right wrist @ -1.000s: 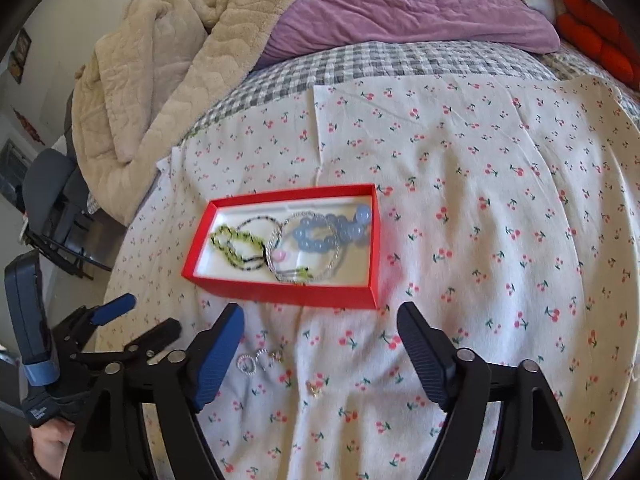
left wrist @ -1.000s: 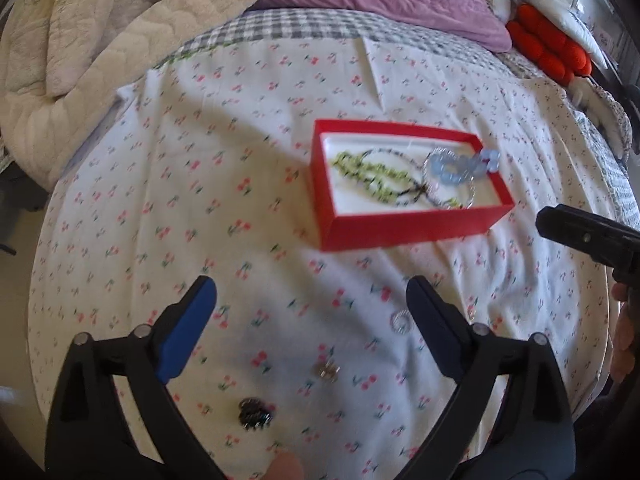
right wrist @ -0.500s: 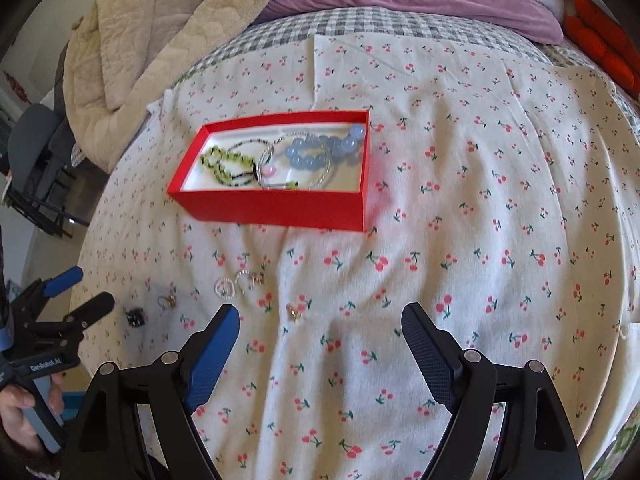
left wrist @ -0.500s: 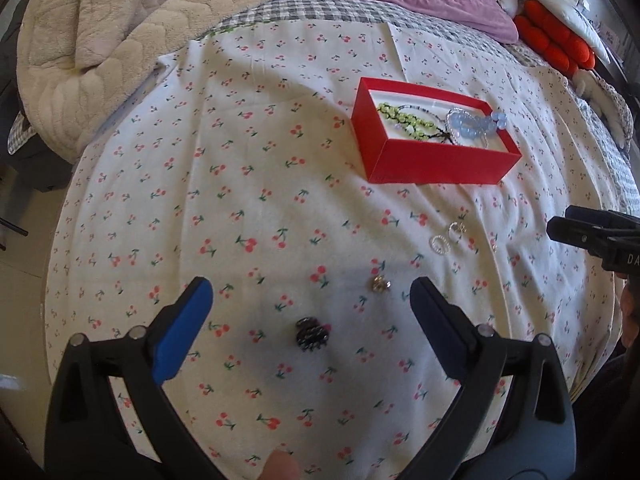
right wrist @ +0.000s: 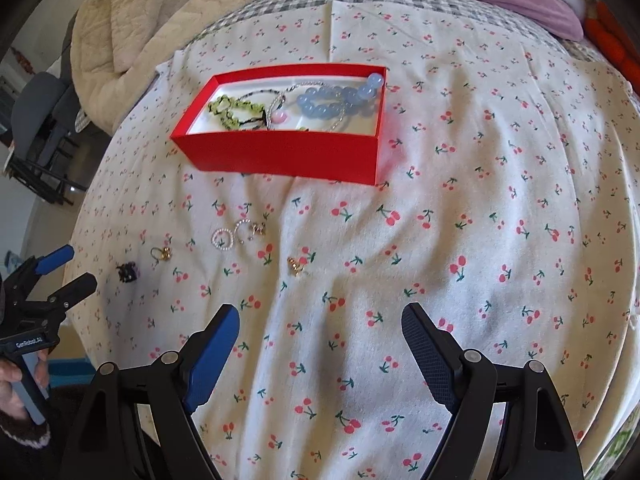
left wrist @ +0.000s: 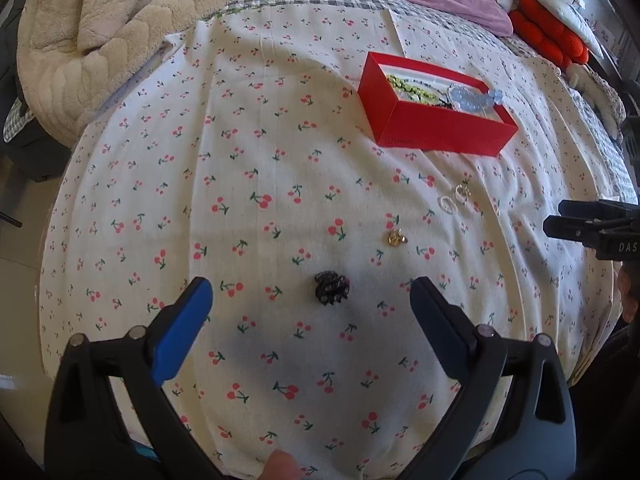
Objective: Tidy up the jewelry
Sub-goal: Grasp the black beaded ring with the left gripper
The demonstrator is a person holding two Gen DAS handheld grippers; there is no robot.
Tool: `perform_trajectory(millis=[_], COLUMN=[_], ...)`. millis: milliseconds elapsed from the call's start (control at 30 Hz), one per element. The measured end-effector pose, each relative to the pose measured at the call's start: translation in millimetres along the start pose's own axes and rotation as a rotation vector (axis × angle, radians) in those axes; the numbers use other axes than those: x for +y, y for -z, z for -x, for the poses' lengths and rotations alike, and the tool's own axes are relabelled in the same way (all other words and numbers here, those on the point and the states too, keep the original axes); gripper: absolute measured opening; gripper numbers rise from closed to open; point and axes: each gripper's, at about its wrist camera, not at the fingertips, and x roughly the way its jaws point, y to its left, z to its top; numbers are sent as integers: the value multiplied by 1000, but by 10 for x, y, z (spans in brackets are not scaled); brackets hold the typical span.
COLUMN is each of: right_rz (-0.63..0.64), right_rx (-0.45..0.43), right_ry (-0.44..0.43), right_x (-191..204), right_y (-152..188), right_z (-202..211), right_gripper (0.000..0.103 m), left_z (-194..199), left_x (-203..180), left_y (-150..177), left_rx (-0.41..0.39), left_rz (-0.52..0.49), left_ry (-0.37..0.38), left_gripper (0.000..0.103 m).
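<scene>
- The left tool (left wrist: 308,304) is being held over the bed sheet (left wrist: 248,152) w/ its jaws wide apart; nothing is being gripped between them.
- The right tool (right wrist: 320,332) is also being held w/ jaws apart and empty, pointing steeply down at bare sheet.
- The black ornament (left wrist: 331,288) is lying on the sheet just ahead of the left tool, approx. centred between both fingers; this seems to be the relation on which the next move is depending. It looks compact, so no clear long axis is being shown.
- In the right wrist view the same black piece (right wrist: 127,272) is being seen far to the left, close to the left tool; the left hand is judged the nearer one.
- A gold earring (left wrist: 395,237) is lying further ahead and to the right, then two pearl rings (left wrist: 454,199), then the red box (left wrist: 440,132) beyond, well apart from the tool.
- The box is already holding a green bead bracelet (right wrist: 230,110) and a blue bead bracelet (right wrist: 332,100).
- Only the right wrist view is showing a second gold piece (right wrist: 296,266), nearest to the right tool, and the box inside in full; the left view is showing the box mostly from its side wall.
</scene>
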Motion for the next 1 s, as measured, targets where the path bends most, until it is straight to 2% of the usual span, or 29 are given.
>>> perform_trajectory(millis=[200, 333, 500, 700, 767, 800, 1000], right_rz=[45, 181, 284, 318, 319, 319, 310], right_rx=[24, -17, -28, -29, -33, -33, -43], right_ry=[37, 119, 96, 84, 82, 87, 52], right_x=[16, 154, 322, 397, 374, 338, 230], right_y=[73, 144, 196, 109, 119, 116, 87], right_z=[-128, -181, -313, -504, -545, -564, -651], right_gripper=[85, 85, 85, 85, 85, 85, 85], left_z=[-86, -153, -237, -356, -380, -395, -426], left_x=[58, 26, -56, -45, -22, -18, -60], left_y=[188, 353, 497, 501, 484, 478, 407], left_rx=[28, 33, 28, 8, -5, -8, -62], left_rz=[-24, -86, -170, -167, -150, -147, -174], left_ry=[3, 10, 28, 52, 83, 92, 119], left_gripper=[99, 99, 99, 99, 96, 91, 74])
